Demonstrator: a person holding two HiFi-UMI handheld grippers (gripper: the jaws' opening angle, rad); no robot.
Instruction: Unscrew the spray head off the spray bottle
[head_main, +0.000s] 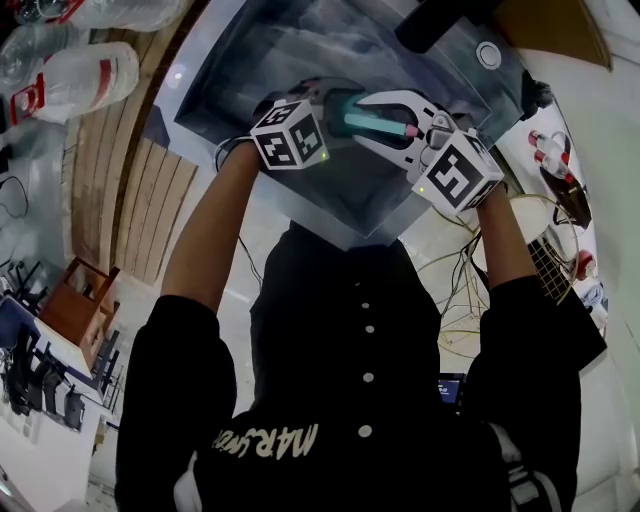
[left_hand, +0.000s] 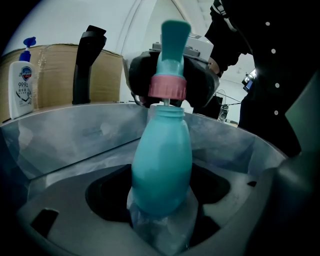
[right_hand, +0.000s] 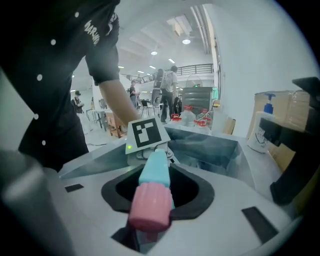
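Nearest the head camera we note the person's black buttoned top (head_main: 365, 380), with both forearms stretched forward over a grey tub (head_main: 230, 70).

Left gripper (head_main: 332, 108): the fingers are pinching the lower body of the teal spray bottle (left_hand: 162, 160). In its own view we see clear pads pressed against the bottle's base. The bottle rises away from the camera, neck at the far end.

Right gripper (head_main: 398, 122): it faces the left one from the opposite side, fingers closed on the spray head (left_hand: 170, 55). In its own view the pink collar (right_hand: 150, 205) sits right between the jaws. The teal bottle runs on beyond it toward the left gripper's marker cube (right_hand: 147, 134).

Bottle position: in the air between the two grippers, above the tub.

Head against bottle: in the left gripper view we see the collar just clear of the bottle's open mouth. A thin tube (left_hand: 167, 103) bridges the gap and goes down into the neck.

Farther out, past the tub rim, stands a black upright piece (left_hand: 85, 65). Beside it we log a cardboard box (left_hand: 55, 70) and a white pump bottle (left_hand: 21, 82) with a blue top, close against the box. In the head view, clear plastic bottles (head_main: 85, 75) lie well off to the left.

Farthest, in the right gripper view, is an open hall with people standing, too small for us to detail.
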